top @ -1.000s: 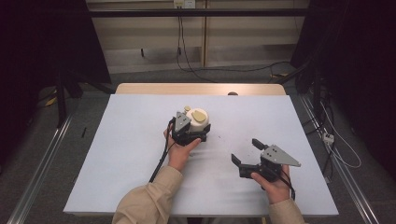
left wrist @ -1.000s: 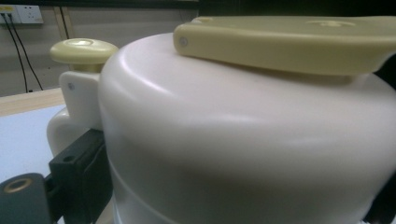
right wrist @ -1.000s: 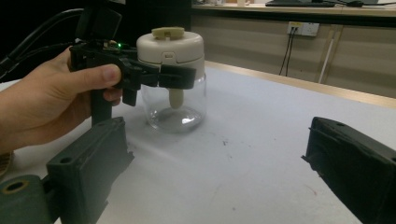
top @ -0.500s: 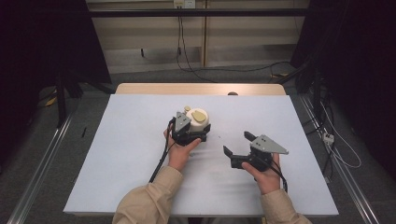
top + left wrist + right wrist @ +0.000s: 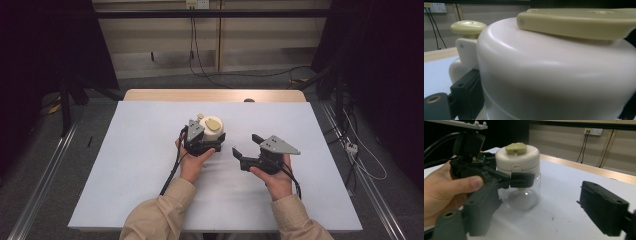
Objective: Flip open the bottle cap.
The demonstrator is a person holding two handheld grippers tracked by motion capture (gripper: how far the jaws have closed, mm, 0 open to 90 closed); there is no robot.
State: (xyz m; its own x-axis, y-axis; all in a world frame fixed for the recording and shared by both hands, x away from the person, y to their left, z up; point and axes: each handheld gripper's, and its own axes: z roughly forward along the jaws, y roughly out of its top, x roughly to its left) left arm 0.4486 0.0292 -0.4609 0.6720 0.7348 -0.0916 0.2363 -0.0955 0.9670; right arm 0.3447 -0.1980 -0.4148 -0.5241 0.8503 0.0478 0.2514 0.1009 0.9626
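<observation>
Jar point(image 5: 212, 131) mid-table, clamped by left hand-held gripper point(image 5: 202, 142), right hand-held gripper point(image 5: 246, 150) closing empty nearby.

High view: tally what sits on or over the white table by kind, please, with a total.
Jars with a cream lid: 1, the jar, clamped by the left gripper
Handheld grippers: 2, that one and the right gripper, jaws apart with nothing between them, having just been closing
Total: 3

Left gripper point(image 5: 209, 141) around jar point(image 5: 212, 128); right gripper point(image 5: 246, 149) beside, empty.
</observation>
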